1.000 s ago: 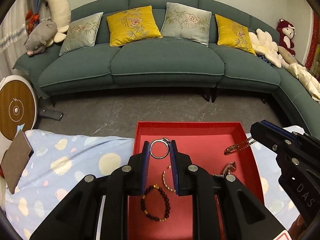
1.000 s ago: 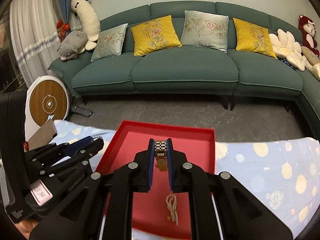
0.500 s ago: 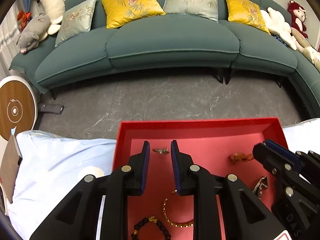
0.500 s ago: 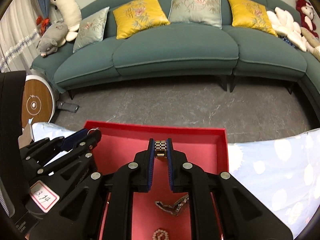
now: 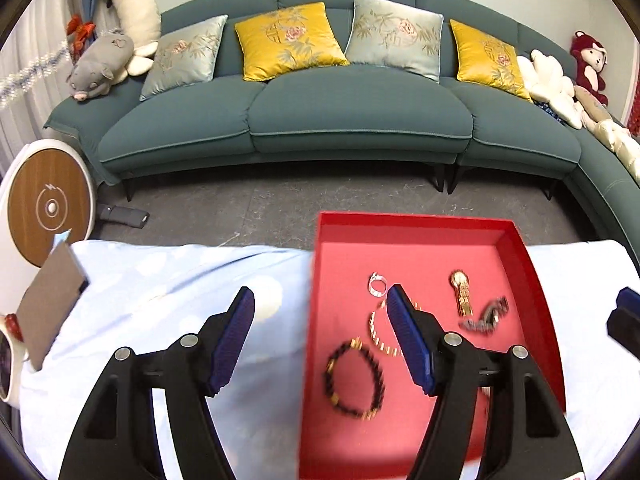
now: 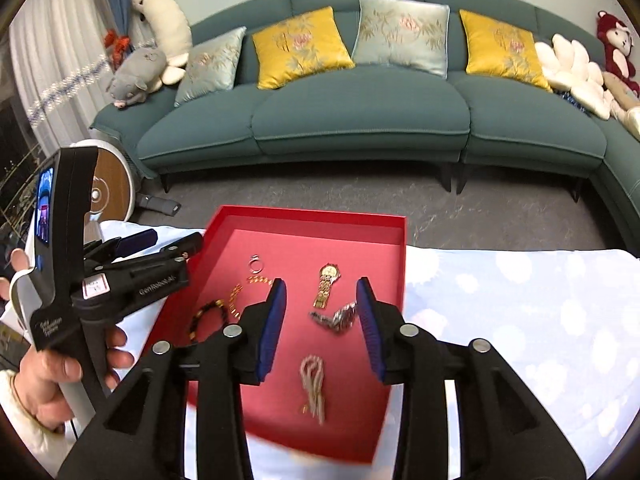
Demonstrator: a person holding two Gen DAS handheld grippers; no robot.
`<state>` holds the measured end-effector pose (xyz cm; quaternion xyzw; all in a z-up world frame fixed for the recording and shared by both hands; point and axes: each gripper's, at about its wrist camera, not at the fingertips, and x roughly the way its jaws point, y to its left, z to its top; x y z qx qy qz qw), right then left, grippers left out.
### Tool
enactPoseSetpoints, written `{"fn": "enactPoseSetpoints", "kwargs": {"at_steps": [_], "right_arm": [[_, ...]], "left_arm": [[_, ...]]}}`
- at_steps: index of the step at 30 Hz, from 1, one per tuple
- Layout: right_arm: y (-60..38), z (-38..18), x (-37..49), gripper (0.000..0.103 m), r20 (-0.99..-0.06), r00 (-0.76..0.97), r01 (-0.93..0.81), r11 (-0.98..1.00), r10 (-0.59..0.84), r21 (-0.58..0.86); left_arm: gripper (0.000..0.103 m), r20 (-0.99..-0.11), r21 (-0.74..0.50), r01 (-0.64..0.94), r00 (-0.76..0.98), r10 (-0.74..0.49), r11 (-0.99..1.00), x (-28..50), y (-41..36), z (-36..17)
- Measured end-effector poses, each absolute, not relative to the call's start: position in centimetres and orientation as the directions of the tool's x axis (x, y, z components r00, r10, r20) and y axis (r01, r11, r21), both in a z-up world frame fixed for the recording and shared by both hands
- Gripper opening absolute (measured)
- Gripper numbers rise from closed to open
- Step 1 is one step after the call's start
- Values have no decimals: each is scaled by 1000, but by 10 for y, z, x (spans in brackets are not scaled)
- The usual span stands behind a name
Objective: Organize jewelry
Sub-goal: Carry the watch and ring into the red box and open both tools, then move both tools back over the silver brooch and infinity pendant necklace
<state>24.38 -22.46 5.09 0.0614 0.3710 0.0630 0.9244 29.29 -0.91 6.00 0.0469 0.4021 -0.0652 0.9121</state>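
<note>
A red tray (image 5: pixel 412 219) (image 6: pixel 312 213) sits on the pale blue cloth. In it lie a silver ring (image 5: pixel 377 282) (image 6: pixel 256 264), a gold watch (image 5: pixel 460 292) (image 6: pixel 328 283), a silver watch (image 5: pixel 486 316) (image 6: pixel 338 318), a gold chain (image 5: pixel 380 336), a black bead bracelet (image 5: pixel 354 376) (image 6: pixel 210 316) and a pearl strand (image 6: pixel 314 384). My left gripper (image 5: pixel 320 300) (image 6: pixel 174 238) straddles the tray's left wall, its jaws opening with nothing between them. My right gripper (image 6: pixel 320 292) hovers over the tray, jaws opening; the gold watch lies free on the tray floor just beyond its tips.
A person's hand (image 6: pixel 52 364) holds the left gripper's handle. A teal sofa (image 5: pixel 360 120) with cushions stands across the grey floor. A round wood-faced device (image 5: pixel 44 208) and a brown card (image 5: pixel 52 304) are at the left. Blue cloth (image 6: pixel 520 300) spreads right of the tray.
Both grippers have let go: the ring and the gold watch now lie in the tray. Both sets of jaws have spread, and both grippers have drawn back from the tray's far end.
</note>
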Motion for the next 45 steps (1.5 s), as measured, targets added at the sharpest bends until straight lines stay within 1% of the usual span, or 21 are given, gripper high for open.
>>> {"fn": "enactPoseSetpoints", "kwargs": {"at_steps": [4,8,10,13,18,24,28,37,45], "right_arm": [[-222,69,189,37,-644,748,-87,985,162,147],[-212,75,147,39,-634,757,-90,987,157,136],[-208,74,127,39,-634,758,-91,987,155,133],[-202,70,102,40,-637,754,-94,986,159,135],[-198,44,68,41,-661,730,-84,982,175,168],[-186,-5,44,41,-737,660,-85,989,144,118],[-180,-28,49,41,-762,633,-97,991,137,97],[-187,-50,65,41,-782,611,-81,992,126,96],[-179,-56,74,40,-784,606,-106,990,135,88]], "left_arm": [[66,-733,18,150,674,-89,989,242,11,73],[66,-740,18,157,666,-92,987,198,24,71],[66,-748,13,156,657,-94,988,177,31,67],[66,-773,-37,134,624,-113,990,151,45,53],[66,-807,-77,104,577,-123,992,125,56,23],[66,-825,-51,125,554,-112,991,119,50,-5],[66,-828,-40,148,548,-116,988,117,41,-15],[66,-843,-20,162,528,-103,987,125,36,-32],[66,-829,-16,175,549,-111,984,137,29,-39]]}}
